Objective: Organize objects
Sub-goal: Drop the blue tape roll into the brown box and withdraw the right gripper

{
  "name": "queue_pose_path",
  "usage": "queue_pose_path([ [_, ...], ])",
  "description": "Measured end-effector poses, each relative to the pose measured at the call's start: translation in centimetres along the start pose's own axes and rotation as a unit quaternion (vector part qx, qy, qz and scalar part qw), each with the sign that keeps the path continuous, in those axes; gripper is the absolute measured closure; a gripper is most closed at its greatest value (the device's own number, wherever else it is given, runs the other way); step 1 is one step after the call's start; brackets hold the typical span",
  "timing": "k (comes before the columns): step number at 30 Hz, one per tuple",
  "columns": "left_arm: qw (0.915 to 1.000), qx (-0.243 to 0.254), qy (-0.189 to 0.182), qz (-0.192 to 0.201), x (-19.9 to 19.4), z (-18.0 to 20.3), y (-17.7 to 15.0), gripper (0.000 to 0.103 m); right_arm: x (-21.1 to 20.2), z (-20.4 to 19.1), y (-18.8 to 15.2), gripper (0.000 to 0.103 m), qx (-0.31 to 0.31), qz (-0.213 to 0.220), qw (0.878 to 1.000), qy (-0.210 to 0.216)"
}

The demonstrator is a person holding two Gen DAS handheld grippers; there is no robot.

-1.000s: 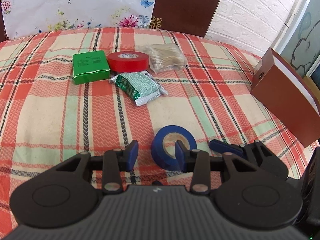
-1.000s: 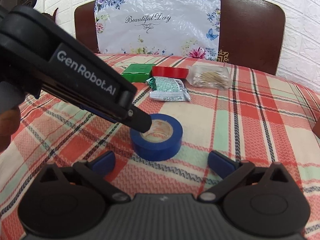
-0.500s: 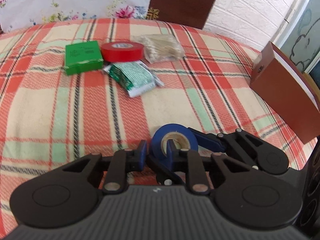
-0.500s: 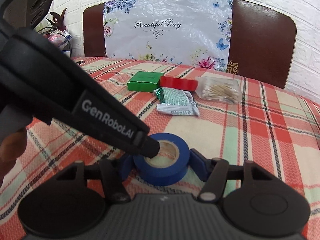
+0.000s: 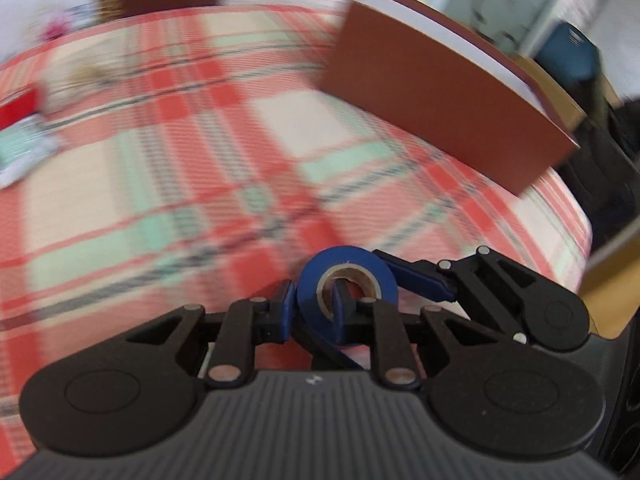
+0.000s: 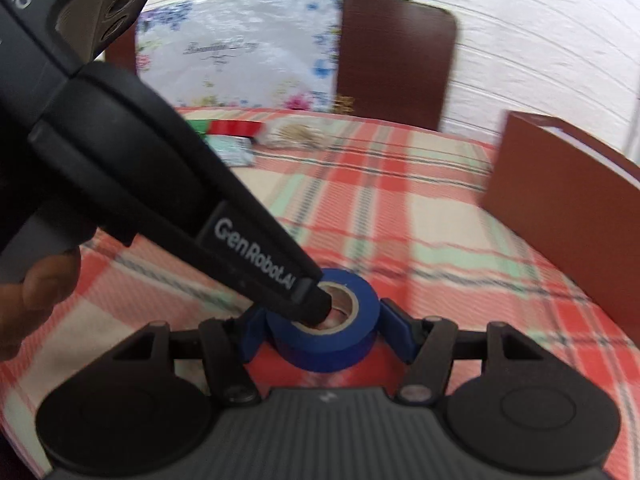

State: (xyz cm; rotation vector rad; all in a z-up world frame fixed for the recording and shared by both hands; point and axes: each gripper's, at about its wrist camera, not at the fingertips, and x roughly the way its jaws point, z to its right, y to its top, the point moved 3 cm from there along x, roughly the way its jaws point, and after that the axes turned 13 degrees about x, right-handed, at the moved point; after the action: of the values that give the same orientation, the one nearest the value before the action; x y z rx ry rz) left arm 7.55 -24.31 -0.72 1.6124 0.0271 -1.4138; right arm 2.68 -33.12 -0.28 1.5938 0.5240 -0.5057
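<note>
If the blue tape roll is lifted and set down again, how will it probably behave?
The blue tape roll looks stiff: it keeps its ring shape between the right gripper fingers. It seems light for its size, given the hollow cardboard core. Set on its edge it may roll; flat, probably not.

We see the far pile only as smears: the red roll and packet are cut by the left wrist view's edge. In the right wrist view, the left gripper's body hides the green box, and the banner's lettering blurs beyond reading.
</note>
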Motion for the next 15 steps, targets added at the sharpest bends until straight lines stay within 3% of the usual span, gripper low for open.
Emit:
queue_pose_path([
  [7,0.9967,0.079,-0.013,0.01,1.9,6.6,4.0,0.081,-3.4,5.4,-1.2,0.043,0.028,0.036,0.996,-0.075],
  [10,0.9936,0.101,-0.012,0.049,1.0,8.1,8.0,0.081,-4.8,7.3,0.4,0.043,0.035,0.084,0.991,-0.1],
  [15,0.9823,0.136,0.013,0.128,0.1,10.6,14.9,0.081,-6.6,11.1,5.8,0.043,0.042,0.181,0.972,-0.141],
])
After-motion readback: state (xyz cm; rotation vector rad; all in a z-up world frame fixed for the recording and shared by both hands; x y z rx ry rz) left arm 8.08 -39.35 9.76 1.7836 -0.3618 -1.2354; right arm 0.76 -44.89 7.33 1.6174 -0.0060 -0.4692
